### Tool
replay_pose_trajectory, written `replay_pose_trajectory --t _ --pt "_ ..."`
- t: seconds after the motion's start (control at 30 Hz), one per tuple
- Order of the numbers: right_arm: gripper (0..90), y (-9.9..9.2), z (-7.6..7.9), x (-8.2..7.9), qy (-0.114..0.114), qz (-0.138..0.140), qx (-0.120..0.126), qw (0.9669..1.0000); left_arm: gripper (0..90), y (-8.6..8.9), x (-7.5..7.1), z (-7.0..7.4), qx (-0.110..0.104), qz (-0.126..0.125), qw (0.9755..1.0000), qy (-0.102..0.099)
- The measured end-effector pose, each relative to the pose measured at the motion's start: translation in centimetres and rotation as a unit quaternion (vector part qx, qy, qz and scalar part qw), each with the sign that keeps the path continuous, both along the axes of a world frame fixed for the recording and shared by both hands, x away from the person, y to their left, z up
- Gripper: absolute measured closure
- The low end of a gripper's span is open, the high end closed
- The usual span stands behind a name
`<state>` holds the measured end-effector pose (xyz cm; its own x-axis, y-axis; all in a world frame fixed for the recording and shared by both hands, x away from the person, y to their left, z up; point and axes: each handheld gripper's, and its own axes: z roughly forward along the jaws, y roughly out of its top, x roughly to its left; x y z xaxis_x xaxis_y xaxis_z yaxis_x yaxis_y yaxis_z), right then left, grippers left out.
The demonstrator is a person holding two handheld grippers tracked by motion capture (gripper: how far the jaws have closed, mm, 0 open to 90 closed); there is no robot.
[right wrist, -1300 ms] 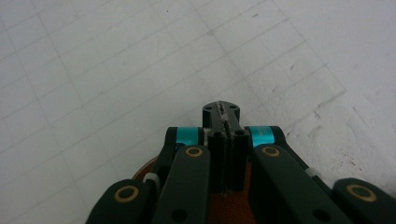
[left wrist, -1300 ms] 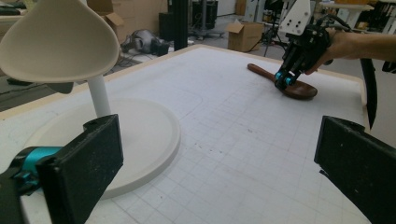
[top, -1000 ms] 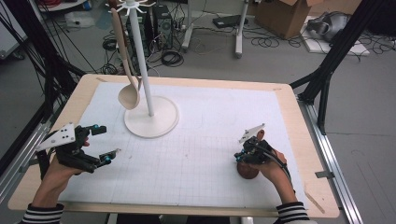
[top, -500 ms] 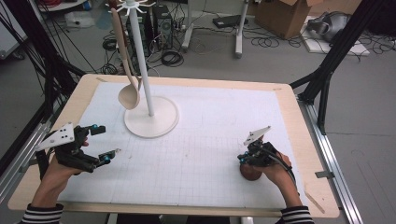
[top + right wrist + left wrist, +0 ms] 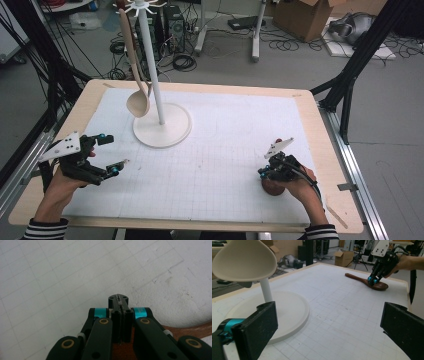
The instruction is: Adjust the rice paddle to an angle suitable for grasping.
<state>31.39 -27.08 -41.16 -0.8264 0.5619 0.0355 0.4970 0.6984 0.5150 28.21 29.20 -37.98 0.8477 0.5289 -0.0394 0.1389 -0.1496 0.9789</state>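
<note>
A dark brown wooden spoon [image 5: 272, 187] lies on the white grid mat [image 5: 220, 150] at the right front. My right gripper [image 5: 263, 173] points down at its bowl, jaws shut pad to pad with nothing between them. In the right gripper view the shut tip [image 5: 119, 299] is over the mat, with the spoon [image 5: 200, 330] beneath and behind the linkage. From the left gripper view that gripper [image 5: 374, 280] rests at the spoon's bowl [image 5: 380, 286]. My left gripper [image 5: 112, 151] hovers open at the left front, holding nothing [image 5: 329, 323].
A white stand [image 5: 165, 132] with a round base rises at the back left; a pale wooden spoon [image 5: 137, 102] hangs from its top hooks, bowl close in the left gripper view [image 5: 244, 260]. The wooden table rim [image 5: 325, 135] frames the mat. Cables and boxes lie on the floor beyond.
My right gripper has shifted slightly to the right over the dark spoon, jaws still shut. The left gripper has stayed put.
</note>
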Motion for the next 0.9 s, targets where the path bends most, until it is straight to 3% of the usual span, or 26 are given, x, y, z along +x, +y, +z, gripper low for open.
replay_pose_trajectory --t 0.1,0.2,0.5,0.9 --pt "90.0 -0.1 0.1 0.0 -0.001 0.003 0.003 1.0 1.7 0.1 0.0 0.0 -0.001 0.001 1.0 0.001" --pt "90.0 -0.4 0.5 -0.1 -0.004 -0.004 0.024 0.9997 1.7 0.1 0.0 0.0 -0.001 0.002 1.0 0.001" --pt "90.0 -1.5 2.0 0.5 -0.038 -0.032 0.034 0.9982 1.7 0.1 0.1 -0.1 -0.001 0.001 1.0 0.002" --pt "90.0 -3.5 4.2 1.8 -0.083 -0.078 0.055 0.9919 1.7 0.4 0.0 0.1 -0.004 0.003 1.0 -0.001"
